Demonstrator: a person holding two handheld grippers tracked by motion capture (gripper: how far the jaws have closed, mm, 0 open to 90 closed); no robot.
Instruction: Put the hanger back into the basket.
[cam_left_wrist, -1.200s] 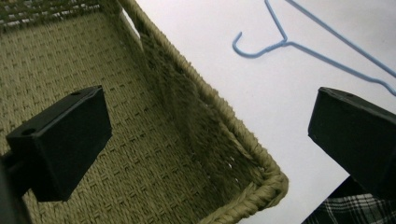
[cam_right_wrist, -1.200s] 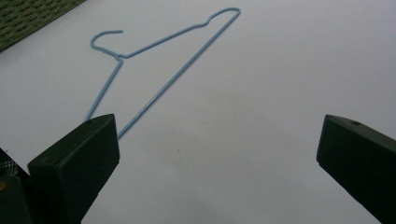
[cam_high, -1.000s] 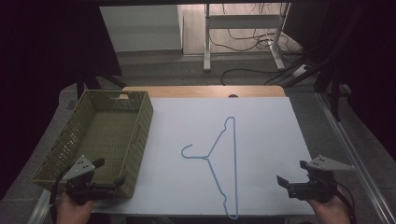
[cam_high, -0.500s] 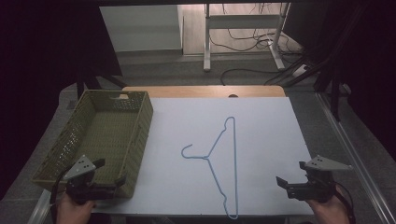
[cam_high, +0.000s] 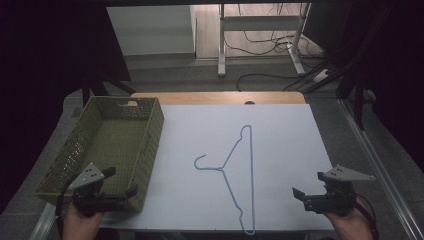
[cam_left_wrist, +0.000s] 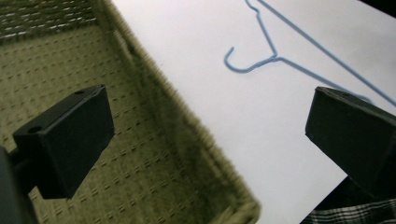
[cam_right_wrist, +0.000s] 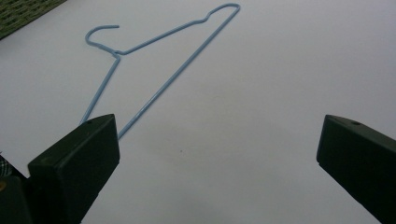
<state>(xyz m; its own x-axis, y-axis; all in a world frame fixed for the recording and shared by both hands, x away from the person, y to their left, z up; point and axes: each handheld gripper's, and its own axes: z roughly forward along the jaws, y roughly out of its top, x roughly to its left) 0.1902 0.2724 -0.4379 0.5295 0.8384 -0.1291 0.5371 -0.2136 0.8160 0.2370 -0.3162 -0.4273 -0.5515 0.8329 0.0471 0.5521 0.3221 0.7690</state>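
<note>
Left tool shifted, hanger seemingly apart

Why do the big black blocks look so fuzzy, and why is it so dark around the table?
In the left gripper view, the camera sits close to the black jaws, so they blur, and so does the near basket rim. In the right gripper view, the blue hanger looks fairly sharp. In the high view, light falls on the white table; the room around it stays dark.
</note>
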